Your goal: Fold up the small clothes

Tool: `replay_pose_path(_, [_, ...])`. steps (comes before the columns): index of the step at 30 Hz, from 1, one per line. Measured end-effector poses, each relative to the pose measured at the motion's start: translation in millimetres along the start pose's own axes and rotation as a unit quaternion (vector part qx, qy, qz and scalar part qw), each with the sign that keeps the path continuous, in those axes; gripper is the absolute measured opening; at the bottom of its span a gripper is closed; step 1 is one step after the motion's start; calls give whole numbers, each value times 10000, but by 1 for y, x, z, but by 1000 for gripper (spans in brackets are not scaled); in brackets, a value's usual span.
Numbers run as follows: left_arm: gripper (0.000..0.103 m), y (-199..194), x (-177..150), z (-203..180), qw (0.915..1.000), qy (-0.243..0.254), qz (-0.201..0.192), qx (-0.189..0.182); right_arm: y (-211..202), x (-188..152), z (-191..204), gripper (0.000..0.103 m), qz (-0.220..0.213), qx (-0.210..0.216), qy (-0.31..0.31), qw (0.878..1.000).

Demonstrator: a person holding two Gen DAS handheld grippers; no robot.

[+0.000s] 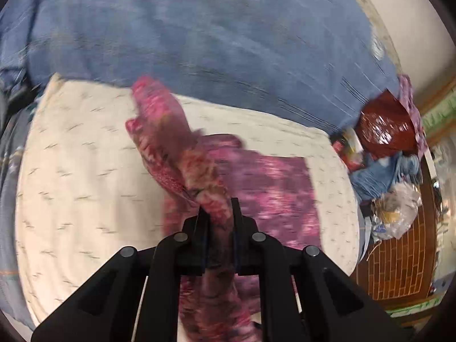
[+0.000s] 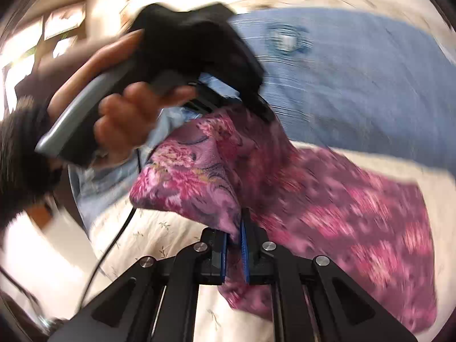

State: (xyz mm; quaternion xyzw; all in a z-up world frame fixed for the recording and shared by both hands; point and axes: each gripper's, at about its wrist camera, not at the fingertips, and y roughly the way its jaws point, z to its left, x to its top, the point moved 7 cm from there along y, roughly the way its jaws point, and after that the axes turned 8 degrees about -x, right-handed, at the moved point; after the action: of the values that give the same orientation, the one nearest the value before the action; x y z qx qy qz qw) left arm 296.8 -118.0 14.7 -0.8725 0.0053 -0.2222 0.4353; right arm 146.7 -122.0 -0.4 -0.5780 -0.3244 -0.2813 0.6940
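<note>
Clutter (image 1: 384, 154) beside cream quilt (image 1: 85, 171), blue bedspread (image 1: 199, 28) beyond

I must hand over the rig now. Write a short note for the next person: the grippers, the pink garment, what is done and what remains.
Left gripper: shut on the pink floral garment.
Right gripper: shut on another edge of the same garment.
Garment: partly lifted, the rest lying on the cream quilt, blue sheet behind.
Done: both edges gripped and raised.
Left: carry the raised edge over, lay it down, release, finish folding.
</note>
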Motion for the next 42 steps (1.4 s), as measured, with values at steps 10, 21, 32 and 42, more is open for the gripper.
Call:
replay_pose_path(10, [13, 124, -22, -91, 9927, 580, 812, 674, -21, -63, -144, 14, 410, 28, 2474, 9680])
replay_pose_path(21, [64, 170, -16, -94, 9805, 369, 1563, 1135, -25, -91, -196, 49, 135, 614, 3133, 9476])
replay_pose_path(32, [74, 185, -2, -77, 9559, 645, 1839, 2198, 8, -58, -154, 8, 296, 1101, 2144, 9701])
replay_pose_path(42, [5, 169, -18, -67, 9625, 592, 1650, 2072, -1, -57, -153, 7, 150, 1352, 2279, 9641])
